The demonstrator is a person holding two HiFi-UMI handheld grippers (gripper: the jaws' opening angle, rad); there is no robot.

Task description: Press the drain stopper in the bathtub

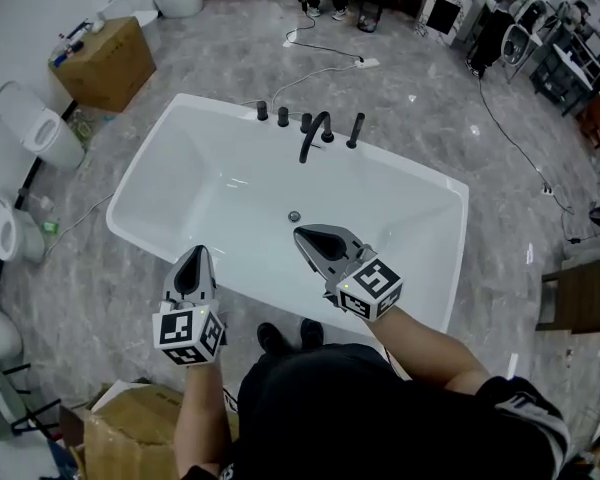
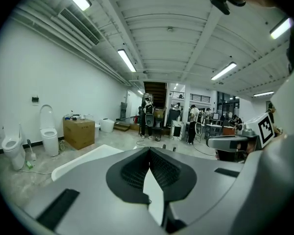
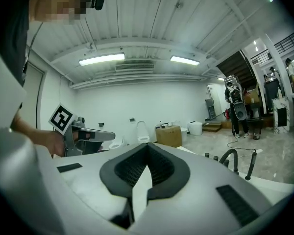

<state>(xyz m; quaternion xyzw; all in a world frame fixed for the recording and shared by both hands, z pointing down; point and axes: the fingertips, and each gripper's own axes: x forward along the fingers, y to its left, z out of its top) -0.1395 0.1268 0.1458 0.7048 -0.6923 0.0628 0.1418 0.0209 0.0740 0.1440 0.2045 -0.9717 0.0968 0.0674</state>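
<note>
A white bathtub (image 1: 180, 133) fills the middle of the head view. Its small round metal drain stopper (image 1: 294, 216) sits on the tub floor, below the black faucet (image 1: 315, 134) and its black handles on the far rim. My right gripper (image 1: 299, 234) is shut and holds nothing; its tip hangs just on the near side of the stopper, above the tub floor. My left gripper (image 1: 198, 253) is also shut and empty, over the tub's near rim to the left. Both gripper views look level across the room, so the stopper is hidden there; the left gripper (image 2: 148, 150) and right gripper (image 3: 147, 146) show closed tips.
A cardboard box (image 1: 105, 63) and toilets (image 1: 38, 126) stand left of the tub. Cables (image 1: 325, 53) run over the marble floor behind it. A dark wooden stool (image 1: 583, 294) is at the right, another box (image 1: 130, 438) near my feet. People stand far back.
</note>
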